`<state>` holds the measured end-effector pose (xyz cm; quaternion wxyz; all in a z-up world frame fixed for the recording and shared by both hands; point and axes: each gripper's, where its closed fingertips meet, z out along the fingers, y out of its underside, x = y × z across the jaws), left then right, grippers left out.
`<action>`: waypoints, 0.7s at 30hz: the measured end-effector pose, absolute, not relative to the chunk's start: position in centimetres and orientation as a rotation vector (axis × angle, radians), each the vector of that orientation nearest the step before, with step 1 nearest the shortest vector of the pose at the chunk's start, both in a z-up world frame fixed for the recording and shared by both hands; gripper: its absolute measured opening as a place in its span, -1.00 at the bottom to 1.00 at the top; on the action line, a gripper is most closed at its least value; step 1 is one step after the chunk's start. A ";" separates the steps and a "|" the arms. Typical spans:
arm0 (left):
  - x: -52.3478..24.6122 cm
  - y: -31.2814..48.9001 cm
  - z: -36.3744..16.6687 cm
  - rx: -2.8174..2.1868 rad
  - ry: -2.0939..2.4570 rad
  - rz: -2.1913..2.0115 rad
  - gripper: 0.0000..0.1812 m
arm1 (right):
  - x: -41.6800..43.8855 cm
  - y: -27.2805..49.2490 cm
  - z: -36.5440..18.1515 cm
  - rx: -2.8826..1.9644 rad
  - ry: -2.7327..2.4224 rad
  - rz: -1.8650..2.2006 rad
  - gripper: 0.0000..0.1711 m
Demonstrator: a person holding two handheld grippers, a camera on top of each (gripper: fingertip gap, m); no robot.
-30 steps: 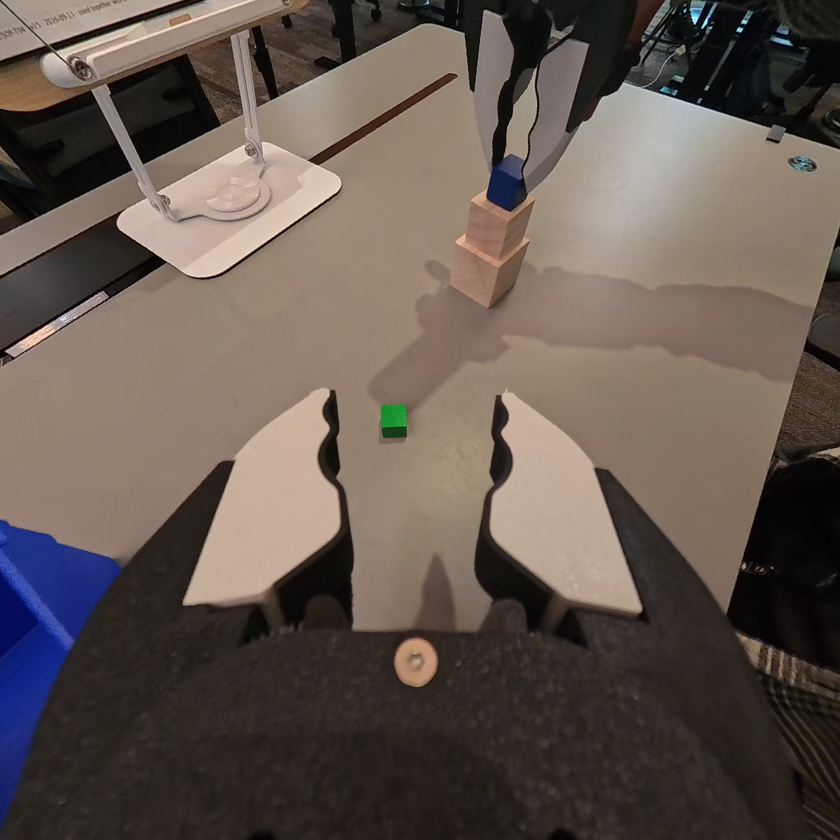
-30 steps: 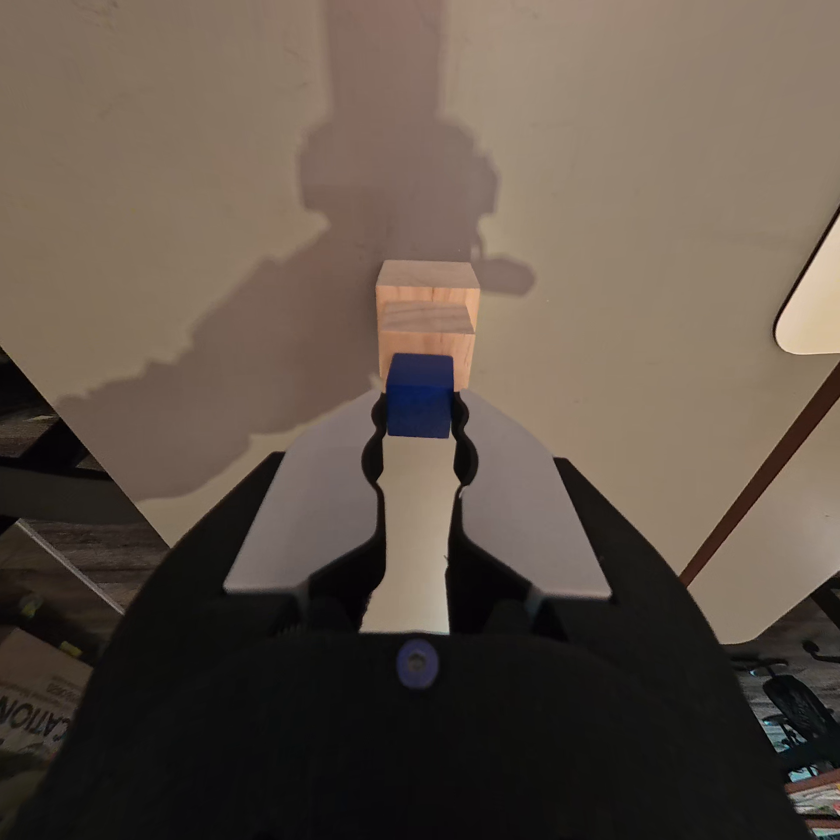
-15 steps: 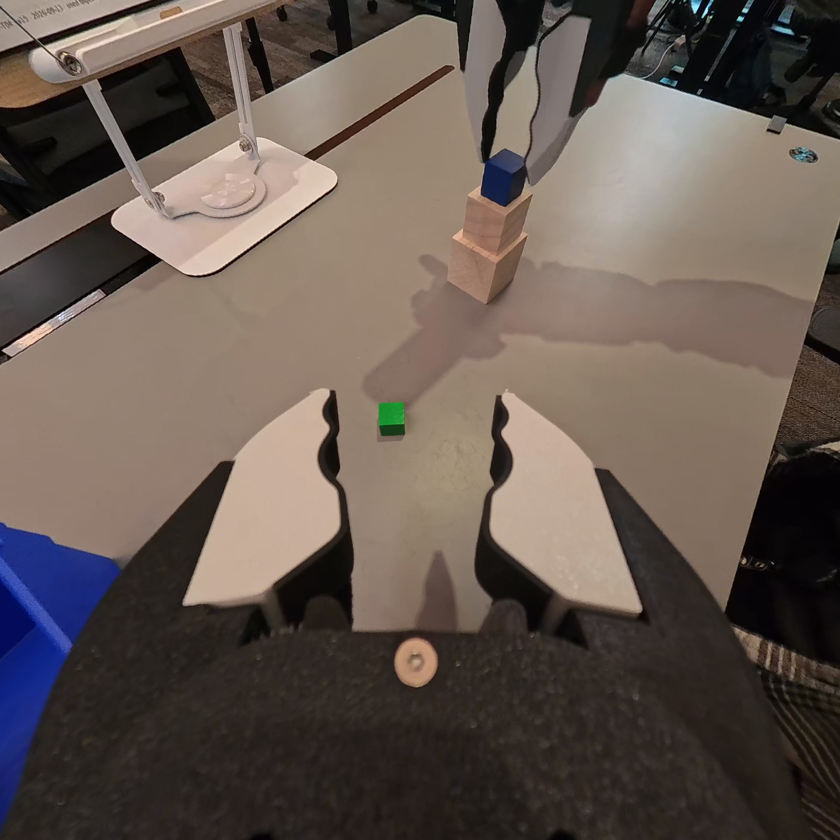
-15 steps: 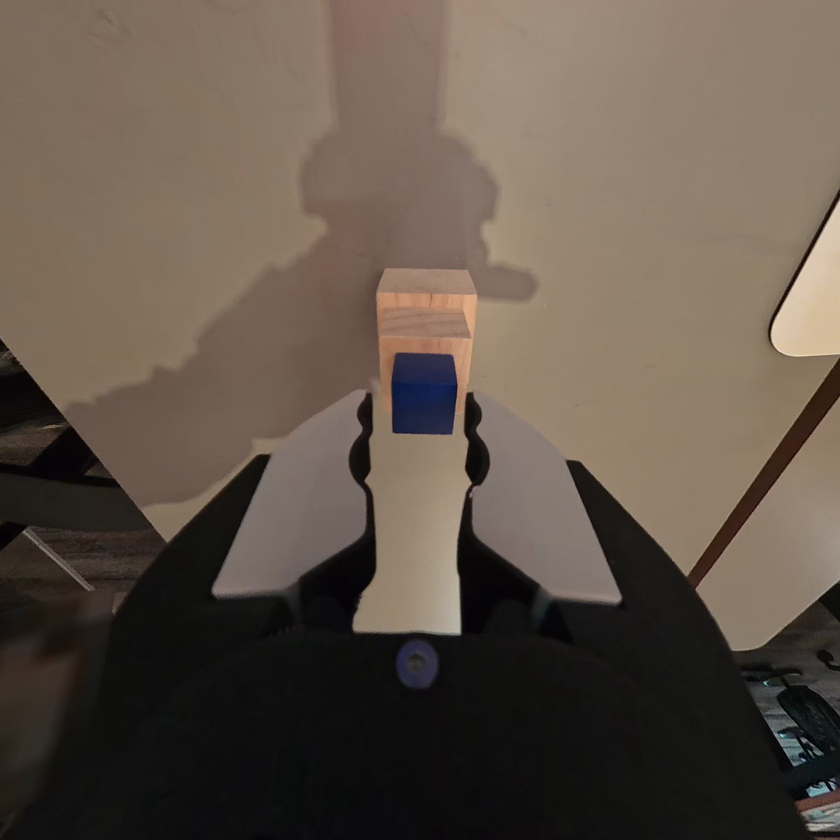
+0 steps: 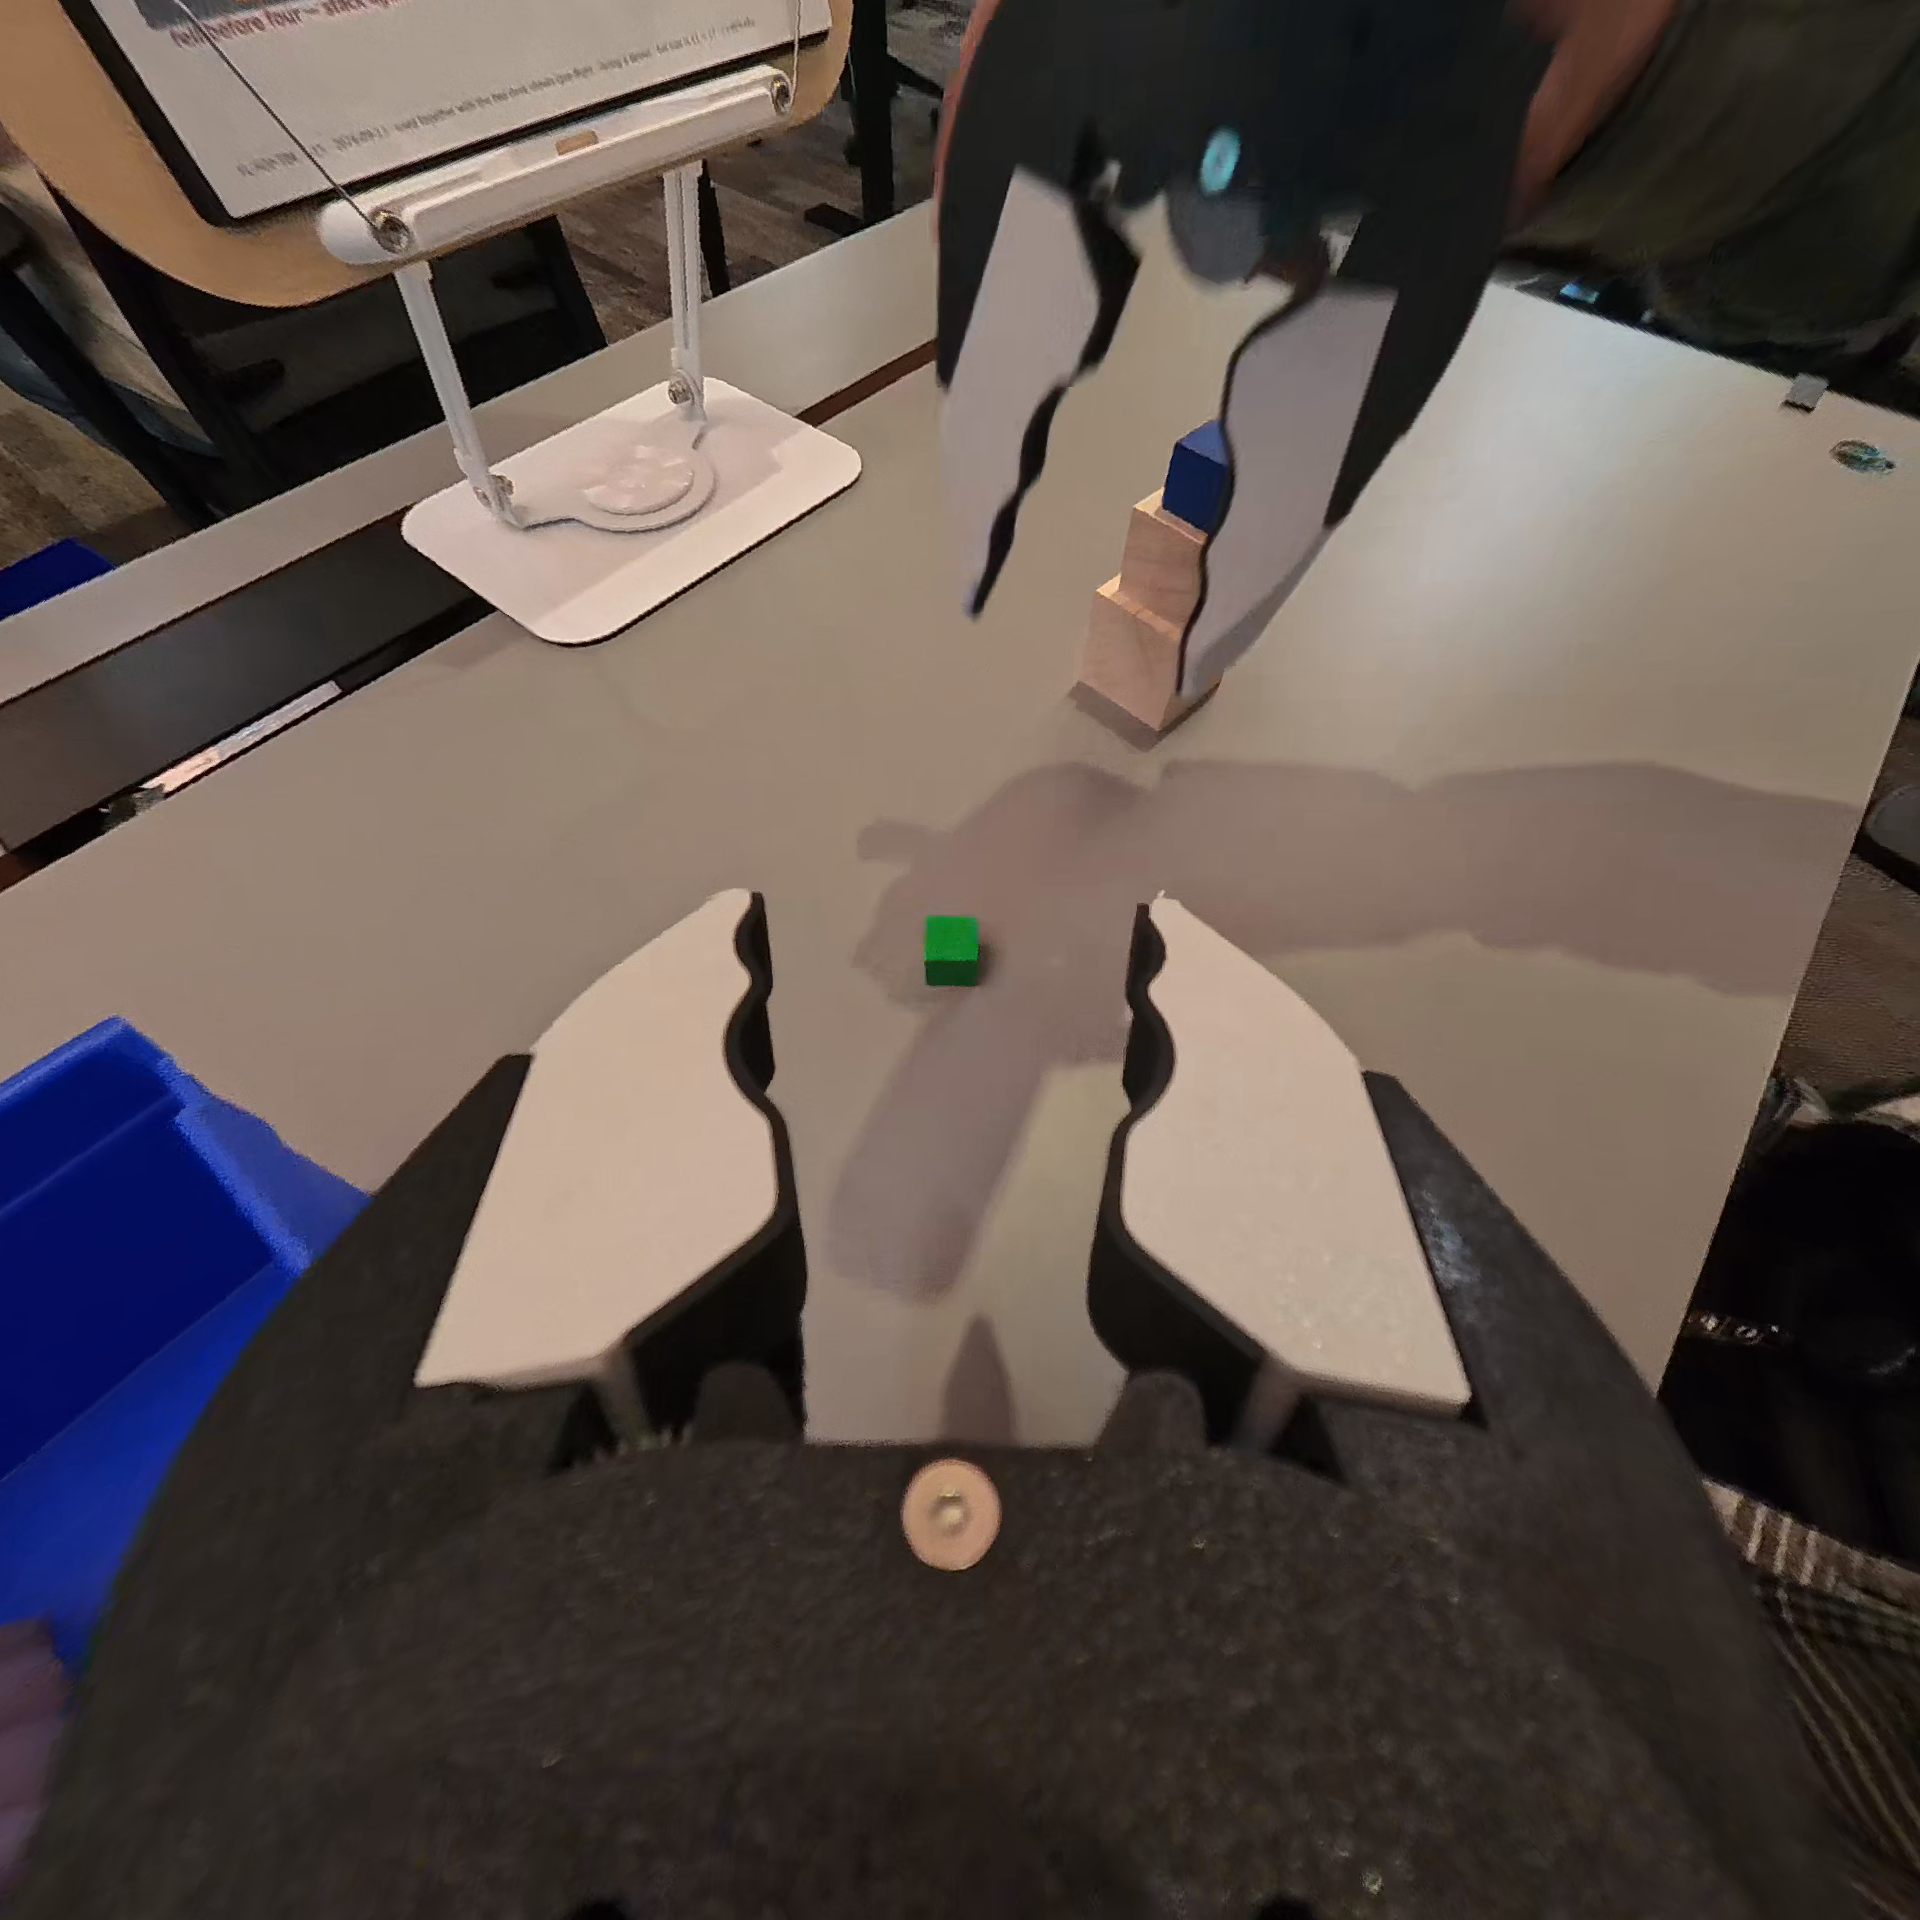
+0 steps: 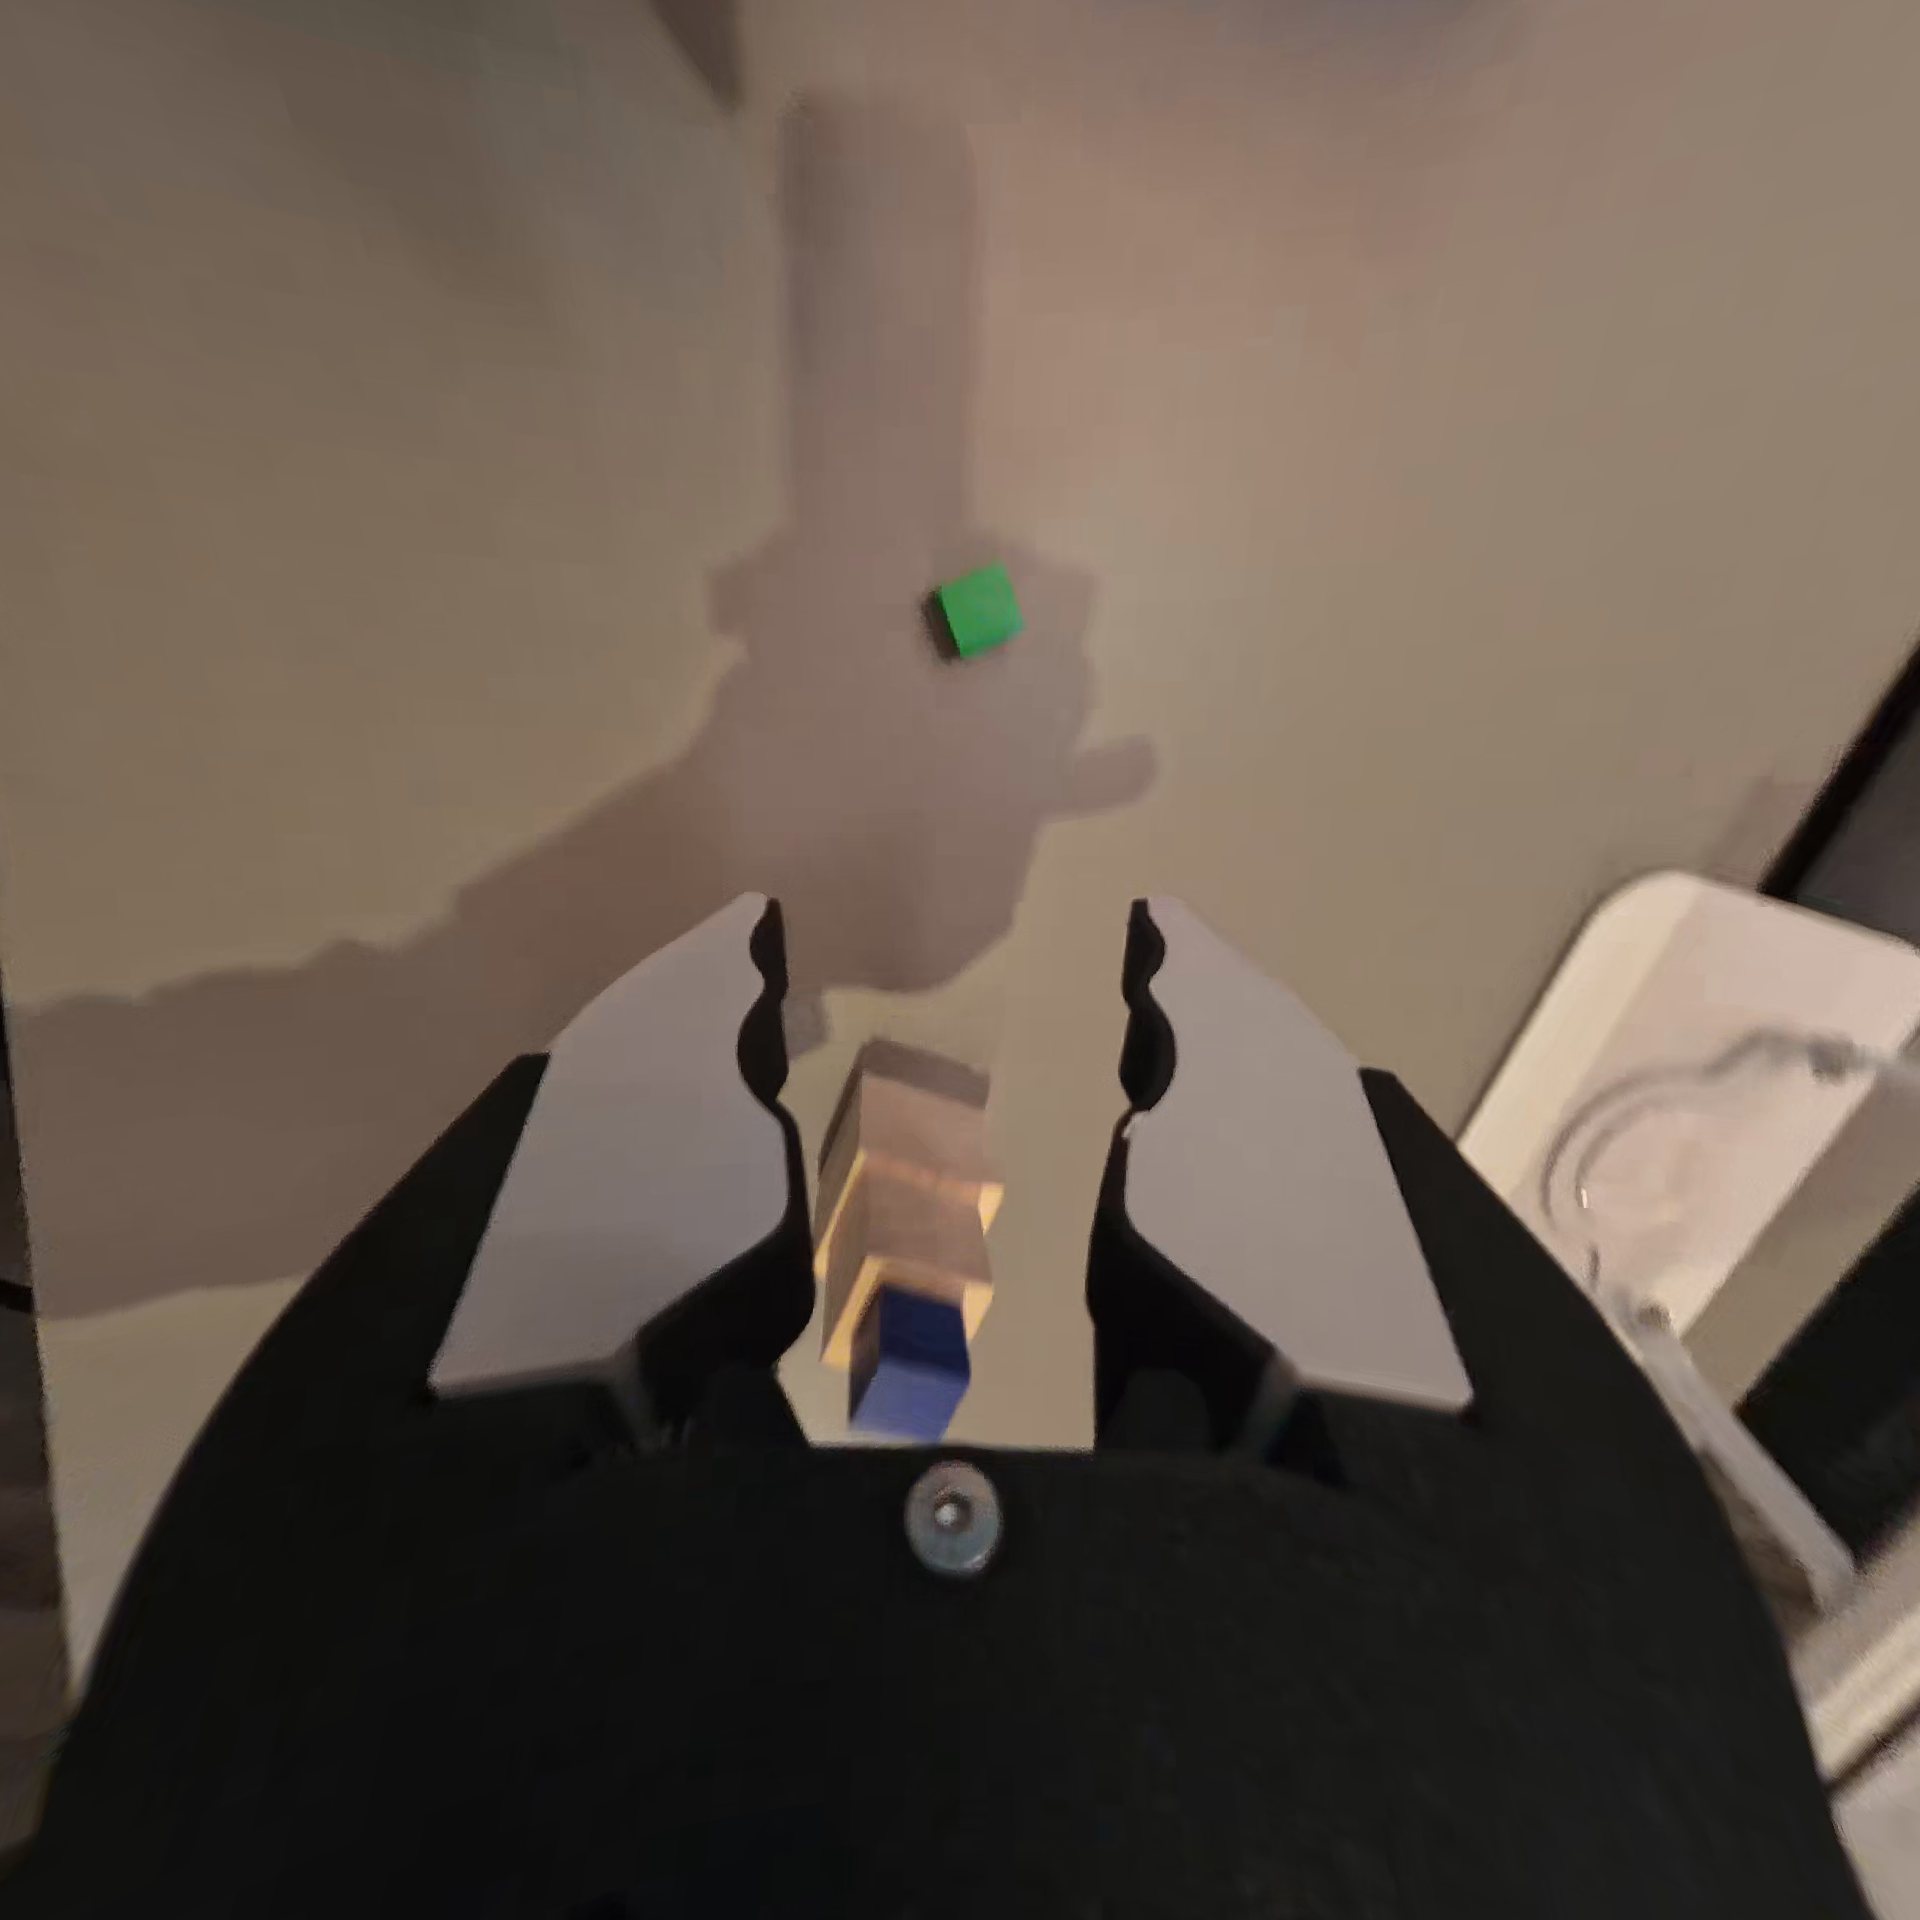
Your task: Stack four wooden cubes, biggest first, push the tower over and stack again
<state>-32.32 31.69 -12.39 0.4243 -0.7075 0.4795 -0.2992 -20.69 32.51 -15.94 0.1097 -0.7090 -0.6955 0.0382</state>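
My right gripper (image 6: 951,925) has released the blue cube (image 5: 1197,476) atop two plain wooden cubes (image 5: 1138,634) and lifted, fingers spread. Left gripper (image 5: 948,914), also spread, frames the green cube (image 5: 952,950) mid-worktop. Swinging low could topple the tower.

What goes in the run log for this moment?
stack: small blue wooden cube atop two plain wooden cubes | loose: tiny green wooden cube on table | both jaws open, empty

Four cubes: two plain wood (image 5: 1138,634), one blue (image 5: 1195,478), one green (image 5: 951,951); two grippers (image 5: 951,935); one white stand (image 5: 634,499); one blue bin (image 5: 125,1226).
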 end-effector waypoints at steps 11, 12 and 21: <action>-36.0 33.0 -11.1 -1.774 1.097 -0.677 -0.28 | -25.7 32.9 -23.1 -1.957 -2.268 0.321 -0.42; -36.1 33.1 -11.1 -1.775 1.091 -0.679 -0.28 | -25.8 33.0 -23.4 -1.957 -2.278 0.320 -0.43; -35.1 34.4 -13.9 -1.884 1.124 -0.569 -0.25 | -23.7 33.3 -19.1 -1.973 -2.200 0.217 -0.29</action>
